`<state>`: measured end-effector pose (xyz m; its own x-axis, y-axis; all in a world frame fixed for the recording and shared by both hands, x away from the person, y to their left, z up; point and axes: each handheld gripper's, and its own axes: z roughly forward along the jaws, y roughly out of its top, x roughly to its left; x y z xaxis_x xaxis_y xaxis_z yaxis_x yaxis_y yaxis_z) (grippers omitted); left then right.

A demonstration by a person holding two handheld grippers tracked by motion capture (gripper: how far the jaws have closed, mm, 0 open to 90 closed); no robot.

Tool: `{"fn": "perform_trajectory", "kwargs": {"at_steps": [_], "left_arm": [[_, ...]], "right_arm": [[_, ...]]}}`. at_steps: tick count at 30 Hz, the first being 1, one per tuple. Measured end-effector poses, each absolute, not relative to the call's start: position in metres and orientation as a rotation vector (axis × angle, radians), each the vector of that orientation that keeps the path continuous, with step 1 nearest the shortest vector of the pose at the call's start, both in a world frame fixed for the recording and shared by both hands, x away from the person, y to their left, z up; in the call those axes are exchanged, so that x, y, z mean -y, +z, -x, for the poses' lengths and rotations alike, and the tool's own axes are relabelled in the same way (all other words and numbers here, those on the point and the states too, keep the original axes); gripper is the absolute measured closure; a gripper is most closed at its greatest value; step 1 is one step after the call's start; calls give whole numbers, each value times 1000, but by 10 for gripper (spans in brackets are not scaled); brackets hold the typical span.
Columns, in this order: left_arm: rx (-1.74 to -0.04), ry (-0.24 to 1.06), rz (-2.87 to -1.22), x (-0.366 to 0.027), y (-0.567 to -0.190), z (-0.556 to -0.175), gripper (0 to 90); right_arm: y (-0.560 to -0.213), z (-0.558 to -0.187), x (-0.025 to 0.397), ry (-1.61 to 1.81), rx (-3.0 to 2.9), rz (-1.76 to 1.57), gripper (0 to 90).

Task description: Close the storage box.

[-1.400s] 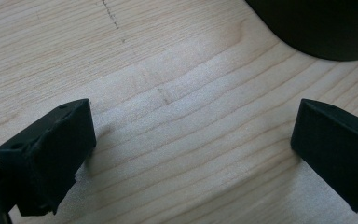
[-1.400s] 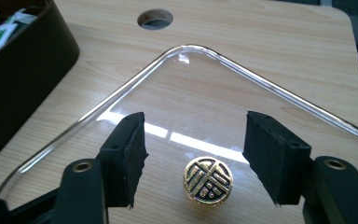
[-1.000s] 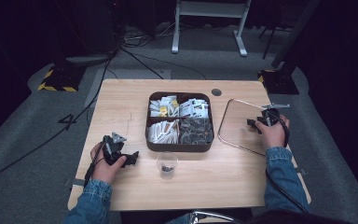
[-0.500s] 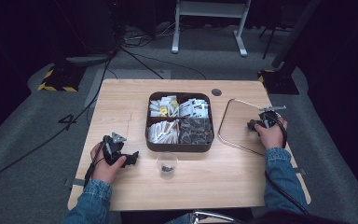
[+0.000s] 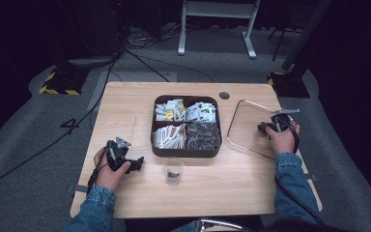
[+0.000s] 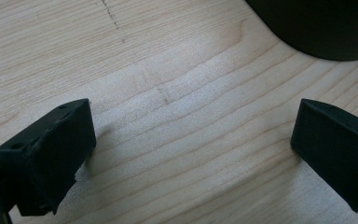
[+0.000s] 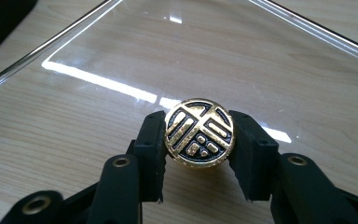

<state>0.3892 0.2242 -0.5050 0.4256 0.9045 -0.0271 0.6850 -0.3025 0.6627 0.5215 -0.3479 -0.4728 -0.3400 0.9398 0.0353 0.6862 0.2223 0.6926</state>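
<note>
A round gold-and-black token (image 7: 200,132) with a raised emblem is clamped between the jaws of my right gripper (image 7: 199,140), which is shut on it just above the clear glass tray (image 7: 270,60). In the high view that right gripper (image 5: 270,126) hovers over the right part of the clear tray (image 5: 241,126). My left gripper (image 5: 134,164) rests low over the bare wood at the table's front left. Its jaws stand wide apart in the left gripper view, open (image 6: 191,144), with nothing between them.
A dark four-compartment box (image 5: 186,151) of packets and small parts sits at the table's middle. A small clear cup (image 5: 173,170) with dark bits stands in front of it. The box's dark corner (image 6: 317,23) lies ahead of the left gripper. Cables trail off both hands.
My right gripper has shifted slightly over the clear tray with the token in it. The left hand has stayed put.
</note>
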Motion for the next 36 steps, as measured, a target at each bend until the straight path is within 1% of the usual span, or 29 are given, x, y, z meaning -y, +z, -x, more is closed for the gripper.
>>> {"fn": "perform_trajectory", "kwargs": {"at_steps": [14,23,36], "left_arm": [[-1337,474,-2082,-224,-505,-389,2],[-1336,475,-2083,-224,-505,-389,2],[-1336,475,-2083,-224,-505,-389,2]], "right_arm": [[-450,-515,342,961,-2064,-1444,588],[-426,-507,335,1031,-2032,-1387,589],[-408,-499,325,1073,-2021,-1350,588]]}}
